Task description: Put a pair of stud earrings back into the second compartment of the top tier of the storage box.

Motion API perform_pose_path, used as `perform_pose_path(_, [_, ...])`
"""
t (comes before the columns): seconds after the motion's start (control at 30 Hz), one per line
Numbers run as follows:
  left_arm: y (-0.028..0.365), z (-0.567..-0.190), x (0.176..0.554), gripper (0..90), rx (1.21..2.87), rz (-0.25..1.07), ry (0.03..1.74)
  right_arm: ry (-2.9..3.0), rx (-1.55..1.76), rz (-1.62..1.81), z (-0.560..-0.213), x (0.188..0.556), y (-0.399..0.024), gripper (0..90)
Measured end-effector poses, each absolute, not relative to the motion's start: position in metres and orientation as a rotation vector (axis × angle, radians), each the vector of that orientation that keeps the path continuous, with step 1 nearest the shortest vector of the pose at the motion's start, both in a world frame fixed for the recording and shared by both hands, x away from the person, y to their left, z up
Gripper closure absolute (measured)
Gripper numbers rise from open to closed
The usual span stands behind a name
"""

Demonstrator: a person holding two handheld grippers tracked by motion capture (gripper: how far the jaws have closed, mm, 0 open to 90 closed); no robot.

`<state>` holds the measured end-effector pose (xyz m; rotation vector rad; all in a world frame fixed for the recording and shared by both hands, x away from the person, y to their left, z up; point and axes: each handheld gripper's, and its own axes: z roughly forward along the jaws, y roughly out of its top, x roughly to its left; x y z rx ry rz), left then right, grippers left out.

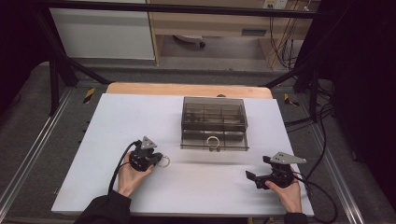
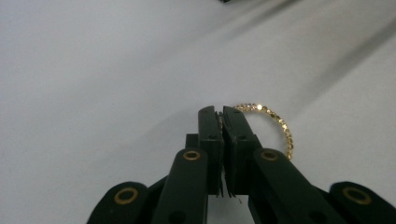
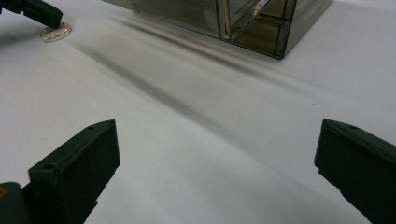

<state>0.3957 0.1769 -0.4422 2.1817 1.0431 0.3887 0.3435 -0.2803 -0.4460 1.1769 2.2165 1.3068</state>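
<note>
Ring (image 2: 275,122), gold, beaded, lies on white table (image 1: 102,140), left of and nearer the person than smoked clear box (image 1: 214,123), well apart from it. Left gripper (image 1: 157,158) at the ring, jaws together, clamped on the ring's rim; most of the loop sticks out to one side in the left gripper view. Box has dividers inside, a second ring (image 1: 213,142) sits at its front. Right gripper (image 1: 254,179) right of the box's front edge, nearer the person, jaws wide apart, nothing between them, low over the table.
</note>
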Motion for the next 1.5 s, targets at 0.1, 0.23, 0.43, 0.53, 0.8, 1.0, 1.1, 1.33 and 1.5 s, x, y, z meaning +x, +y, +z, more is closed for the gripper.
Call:
perform_pose_path(0.1, [0.179, -0.438, 0.395, 86.4, 2.174, 0.386, 1.036, 2.217, 1.181, 1.307, -0.446, 0.343, -0.280, 0.7])
perform_pose_path(0.23, [0.182, -0.434, 0.393, 86.4, 2.163, 0.381, 1.034, 2.216, 1.179, 1.309, -0.446, 0.343, -0.280, 0.7])
perform_pose_path(0.43, [0.185, -0.428, 0.390, 86.4, 2.156, 0.377, 1.022, 2.217, 1.177, 1.307, -0.446, 0.343, -0.280, 0.7])
perform_pose_path(0.53, [0.186, -0.424, 0.389, 86.5, 2.151, 0.373, 1.013, 2.217, 1.180, 1.309, -0.446, 0.343, -0.280, 0.7])
perform_pose_path(0.8, [0.186, -0.414, 0.385, 86.4, 2.150, 0.373, 0.989, 2.217, 1.180, 1.308, -0.446, 0.343, -0.280, 0.7])
perform_pose_path(1.0, [0.186, -0.408, 0.383, 86.4, 2.148, 0.366, 0.979, 2.218, 1.180, 1.305, -0.446, 0.343, -0.281, 0.7])
perform_pose_path(1.1, [0.186, -0.403, 0.383, 86.4, 2.149, 0.362, 0.964, 2.218, 1.177, 1.304, -0.446, 0.343, -0.281, 0.7])
perform_pose_path(1.33, [0.186, -0.391, 0.379, 86.4, 2.140, 0.359, 0.939, 2.217, 1.179, 1.302, -0.446, 0.343, -0.281, 0.7])
perform_pose_path(1.5, [0.184, -0.380, 0.376, 86.5, 2.135, 0.366, 0.916, 2.218, 1.178, 1.301, -0.446, 0.343, -0.280, 0.7])
